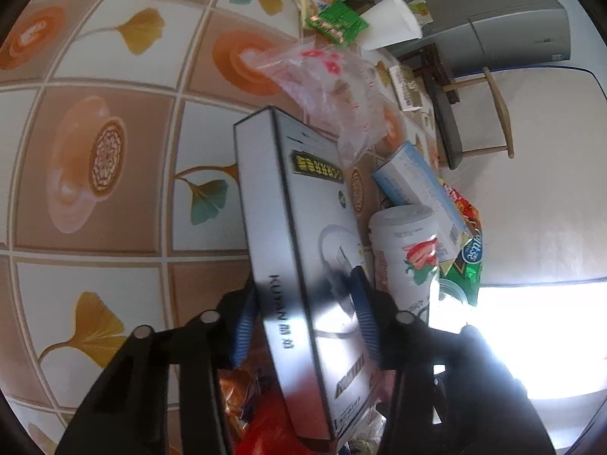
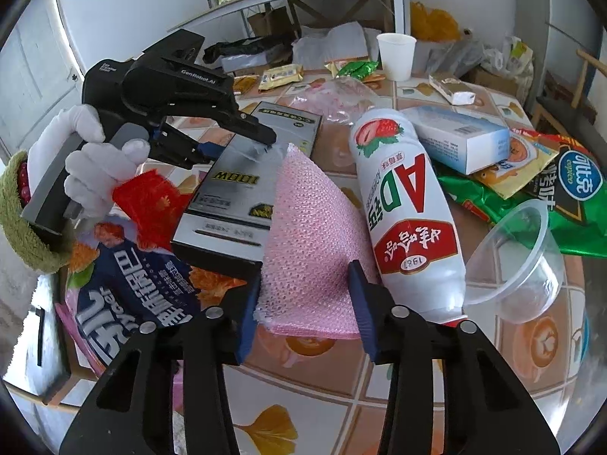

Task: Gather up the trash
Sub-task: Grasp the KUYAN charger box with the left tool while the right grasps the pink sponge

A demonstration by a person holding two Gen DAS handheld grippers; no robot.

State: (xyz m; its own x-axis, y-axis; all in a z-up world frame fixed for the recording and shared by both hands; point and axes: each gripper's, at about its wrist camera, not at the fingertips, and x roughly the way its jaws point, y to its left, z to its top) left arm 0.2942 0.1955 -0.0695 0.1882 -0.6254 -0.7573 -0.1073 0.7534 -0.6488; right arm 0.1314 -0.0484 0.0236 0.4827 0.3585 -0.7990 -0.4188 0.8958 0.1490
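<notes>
Left gripper (image 1: 307, 322) has its jaws clenched across the short width of the box (image 1: 299, 265), pads on both faces; the box stands on a long edge, long axis running straight ahead, away from the jaws, near end over crumpled wrappers. Right gripper (image 2: 307, 303) grasps the pink mesh (image 2: 311, 227) between its jaws, the mesh fanning forward to a point. Bottle (image 2: 406, 204) lies on its side just right of the right jaws, touching the mesh edge, long axis roughly parallel to the fingers, cap end nearest. Clear cup (image 2: 519, 261) tipped beside the bottle's cap end. Blue carton (image 2: 463, 136) and green snack bags (image 2: 561, 204) crowd the far right. Table (image 1: 114, 132) lies open on the left gripper's left; its right side is cluttered, near the table edge. Judgement: both loads should lift clear upward; swinging the box right risks knocking the bottle.
</notes>
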